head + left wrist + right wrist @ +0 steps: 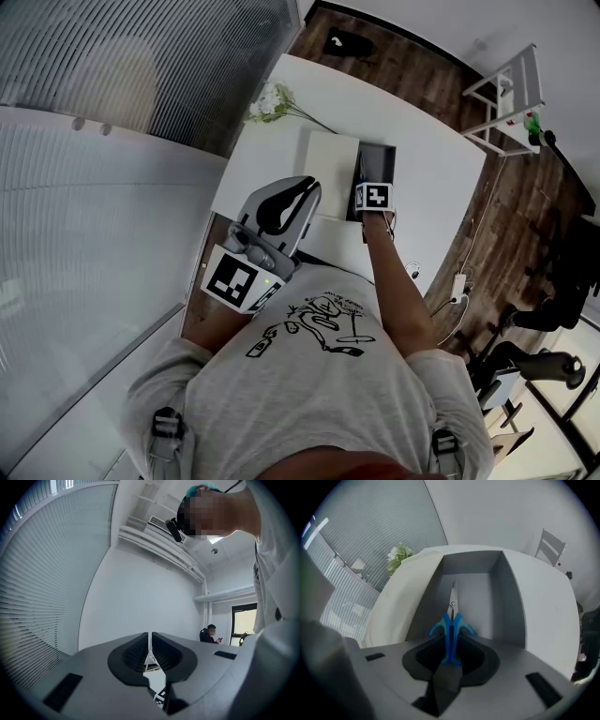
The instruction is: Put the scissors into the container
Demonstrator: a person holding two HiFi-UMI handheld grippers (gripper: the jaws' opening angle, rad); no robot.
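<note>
Scissors (451,620): blue handles, blades pointing down into the grey container (508,606), which sits toward the near edge of the tabletop (548,606). I have the right tongs (450,644) clamped on the handles. Left tongs (150,651) are held up off the tabletop, pads together.

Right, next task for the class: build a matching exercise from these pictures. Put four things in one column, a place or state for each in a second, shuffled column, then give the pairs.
Column one
1. scissors
2. container
3. flowers
4. left hand-held gripper

Column two
A. jaws together, nothing between them
B. grey, open-topped, on the white table
C. blue handles between the jaws of the right hand-held gripper
D. at the table's edge, near the blinds

Pairs: 1-C, 2-B, 3-D, 4-A
</note>
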